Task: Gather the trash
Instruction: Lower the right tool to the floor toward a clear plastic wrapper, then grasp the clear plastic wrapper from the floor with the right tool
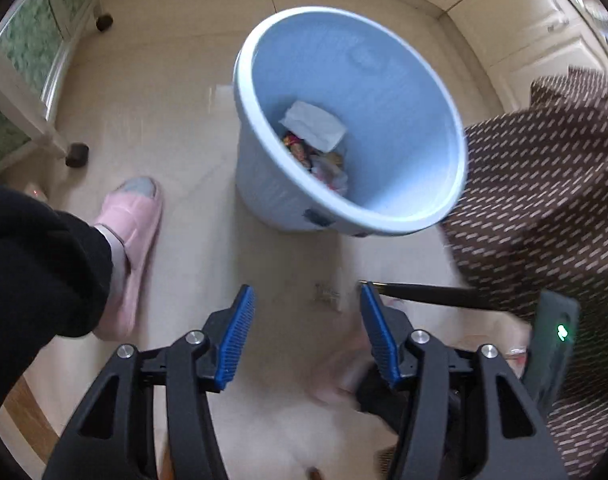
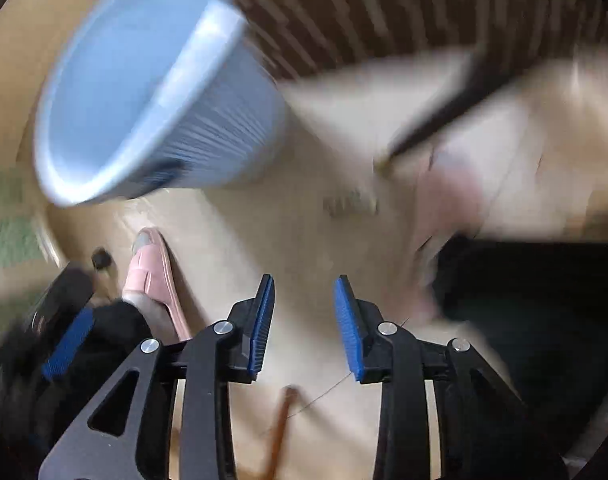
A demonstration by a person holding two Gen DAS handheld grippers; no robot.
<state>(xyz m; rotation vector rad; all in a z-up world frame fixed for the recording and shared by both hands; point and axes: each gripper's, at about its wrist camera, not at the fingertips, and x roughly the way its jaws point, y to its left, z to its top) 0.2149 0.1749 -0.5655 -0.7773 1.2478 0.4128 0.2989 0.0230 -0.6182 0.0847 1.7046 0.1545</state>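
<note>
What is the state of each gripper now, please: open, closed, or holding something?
Left gripper: open, holding nothing.
Right gripper: open, holding nothing.

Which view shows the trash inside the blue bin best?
Left wrist view: it looks down into the blue bin, with white paper and colorful wrappers visible at the bottom. Right wrist view shows the bin blurred and side-on, contents hidden.
</note>
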